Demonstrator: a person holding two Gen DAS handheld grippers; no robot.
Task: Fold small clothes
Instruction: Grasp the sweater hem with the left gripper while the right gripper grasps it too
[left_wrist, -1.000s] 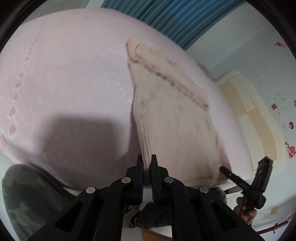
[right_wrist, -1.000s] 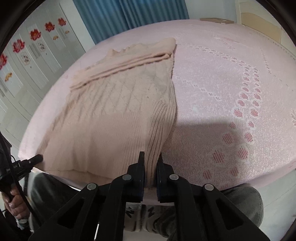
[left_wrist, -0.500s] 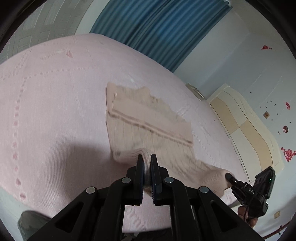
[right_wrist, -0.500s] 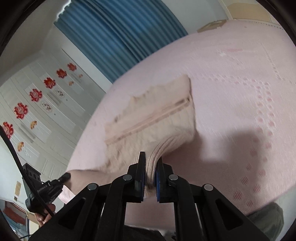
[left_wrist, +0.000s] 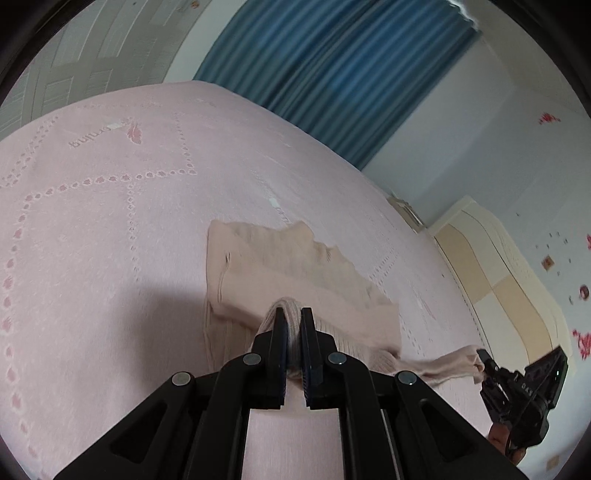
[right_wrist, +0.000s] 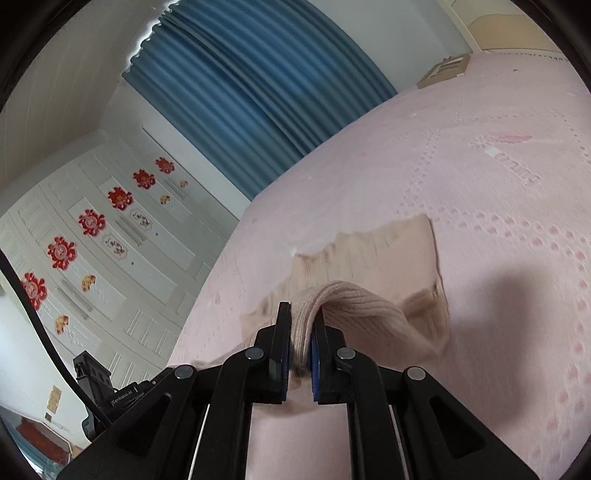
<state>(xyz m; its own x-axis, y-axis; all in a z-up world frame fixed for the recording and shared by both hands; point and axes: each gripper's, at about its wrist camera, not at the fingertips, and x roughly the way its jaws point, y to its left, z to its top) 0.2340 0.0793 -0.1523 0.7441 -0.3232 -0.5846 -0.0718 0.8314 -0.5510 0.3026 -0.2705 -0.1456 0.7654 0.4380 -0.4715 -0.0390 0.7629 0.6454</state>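
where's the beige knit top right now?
The beige knit top lies mid-frame in both wrist views on the pink bedspread; its ribbed near edge is lifted, pinched in the left tongs and right tongs.

The sweater's (left_wrist: 258, 254) pinched hem was hidden between the fingers of both grippers. The writing woven into the bedspread (left_wrist: 110, 221) was too blurred to read.
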